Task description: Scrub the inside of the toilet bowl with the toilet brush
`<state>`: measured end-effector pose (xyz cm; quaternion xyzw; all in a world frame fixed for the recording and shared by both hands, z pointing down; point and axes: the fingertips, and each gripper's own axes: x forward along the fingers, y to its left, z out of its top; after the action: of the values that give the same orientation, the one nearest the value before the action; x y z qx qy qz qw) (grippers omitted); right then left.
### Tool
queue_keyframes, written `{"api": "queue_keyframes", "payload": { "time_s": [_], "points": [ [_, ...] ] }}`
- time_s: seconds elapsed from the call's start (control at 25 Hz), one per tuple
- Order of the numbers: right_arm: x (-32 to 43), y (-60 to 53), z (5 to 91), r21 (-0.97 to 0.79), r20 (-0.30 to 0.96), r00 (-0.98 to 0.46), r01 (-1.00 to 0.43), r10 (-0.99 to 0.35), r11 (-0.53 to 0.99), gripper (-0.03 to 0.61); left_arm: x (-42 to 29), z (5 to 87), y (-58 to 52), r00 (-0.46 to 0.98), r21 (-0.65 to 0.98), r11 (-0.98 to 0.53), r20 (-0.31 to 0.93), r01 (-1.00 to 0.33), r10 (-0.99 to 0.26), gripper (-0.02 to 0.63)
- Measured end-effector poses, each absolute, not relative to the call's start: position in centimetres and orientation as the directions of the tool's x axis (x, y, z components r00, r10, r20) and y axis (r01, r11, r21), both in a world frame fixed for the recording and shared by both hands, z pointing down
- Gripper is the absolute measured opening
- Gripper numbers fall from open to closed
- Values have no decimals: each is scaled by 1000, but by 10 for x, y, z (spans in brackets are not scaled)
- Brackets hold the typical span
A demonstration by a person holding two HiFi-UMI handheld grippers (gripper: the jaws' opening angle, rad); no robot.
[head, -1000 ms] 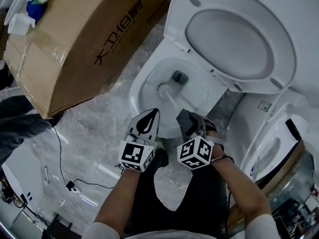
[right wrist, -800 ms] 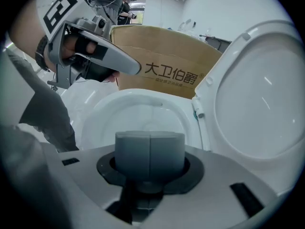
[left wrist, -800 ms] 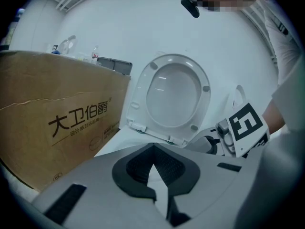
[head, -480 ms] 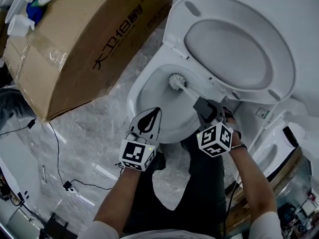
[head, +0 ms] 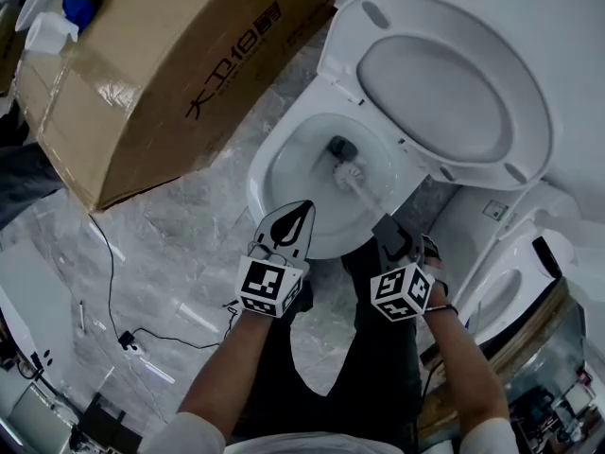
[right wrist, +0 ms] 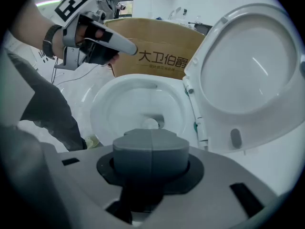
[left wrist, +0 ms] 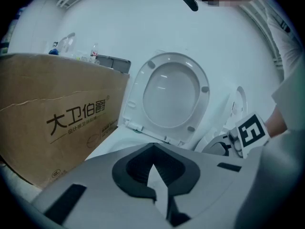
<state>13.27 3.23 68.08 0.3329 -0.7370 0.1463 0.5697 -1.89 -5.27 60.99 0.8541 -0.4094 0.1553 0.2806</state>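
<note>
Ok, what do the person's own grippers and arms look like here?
The left gripper and right gripper are grey plastic with dark-lined jaws; each carries a white cube with black square markers. The person wears white short sleeves and dark wrist straps.

Place: a storeroom or test space rather than a home bathroom, as far as I can judge.
Fixtures: toilet (head: 269, 164) before me; second toilet (head: 506, 287) close at my right.
Clutter: large printed cardboard box (head: 180, 74) beside the bowl.
Floor: marbled floor (head: 180, 244), with loose cables (head: 112, 272).
</note>
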Motion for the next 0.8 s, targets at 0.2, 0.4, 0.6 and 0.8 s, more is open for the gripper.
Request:
{"api": "queue_keyframes", "payload": {
  "time_s": [0.2,0.4,0.6,0.8],
  "points": [
    [80,61,676,132,939,-152,-669,-308,732,155,-25,603,-42,617,350,-510,498,-786,-609,6],
    [55,47,694,157,935,-128,-687,-331,709,155,-30,614,-37,615,347,-510,500,-787,-610,6],
    [60,21,722,210,932,-69,-695,-355,688,156,-29,632,-39,612,347,-505,502,-790,-611,6],
    [69,13,743,233,933,-39,-690,-357,686,156,-24,649,-48,611,351,-502,502,-790,-611,6]
  ]
}}
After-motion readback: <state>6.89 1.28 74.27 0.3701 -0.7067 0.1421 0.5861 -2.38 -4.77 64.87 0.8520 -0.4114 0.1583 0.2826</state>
